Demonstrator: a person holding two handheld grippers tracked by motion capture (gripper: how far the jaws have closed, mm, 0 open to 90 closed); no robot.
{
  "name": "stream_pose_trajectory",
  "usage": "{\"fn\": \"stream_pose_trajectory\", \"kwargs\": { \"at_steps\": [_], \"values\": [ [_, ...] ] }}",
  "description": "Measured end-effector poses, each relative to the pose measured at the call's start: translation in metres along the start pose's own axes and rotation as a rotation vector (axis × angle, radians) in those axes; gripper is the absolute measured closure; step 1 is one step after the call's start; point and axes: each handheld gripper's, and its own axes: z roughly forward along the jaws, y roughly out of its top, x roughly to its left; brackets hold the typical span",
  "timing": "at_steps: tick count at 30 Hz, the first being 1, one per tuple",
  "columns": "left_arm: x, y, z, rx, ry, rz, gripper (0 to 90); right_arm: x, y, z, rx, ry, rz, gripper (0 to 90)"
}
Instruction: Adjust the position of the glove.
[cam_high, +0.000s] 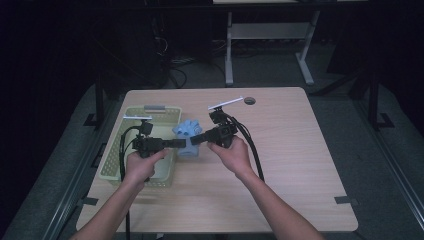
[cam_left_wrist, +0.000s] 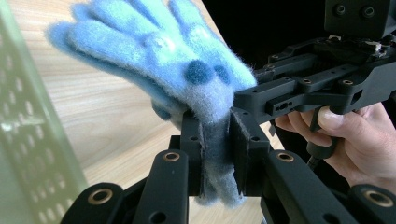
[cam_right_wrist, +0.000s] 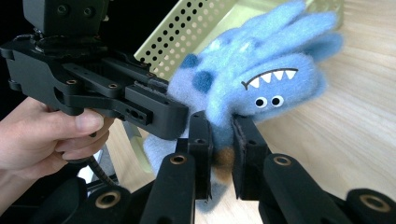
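Fuzzy blue knitted glove (cam_high: 188, 136) with a monster face hangs between the two tools, just right of centre-left in the high view, held above the pale wooden desk (cam_high: 280, 165) beside the right wall of the pale green perforated plastic basket (cam_high: 117, 150). Both tools reach it equally: the left hand-held gripper (cam_high: 176, 144) comes in from the left of the frame and the right hand-held gripper (cam_high: 197, 139) from the right, their tips almost meeting at the cuff end. In the left gripper view the left hand-held gripper (cam_left_wrist: 218, 154) is clamped on the grey-blue cuff, and in the right gripper view the right hand-held gripper (cam_right_wrist: 219, 154) pinches the same lower end, where an orange patch shows. The glove's long axis runs from this cuff up and away toward the top of the high view, fingers spread and drooping. It looks soft and woolly, with darker blue spots, white teeth and two small eyes. The basket lies to its left, so dropping it there looks like a short leftward carry.
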Motion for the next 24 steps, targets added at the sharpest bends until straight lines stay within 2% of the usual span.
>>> {"fn": "stream_pose_trajectory", "kwargs": {
  "at_steps": [24],
  "values": [
    [0.021, 0.003, -0.039, -0.016, 0.015, -0.016, 76.6, 0.019, 0.02, 0.036, 0.012, 0.037, -0.005, 79.3]
  ]
}}
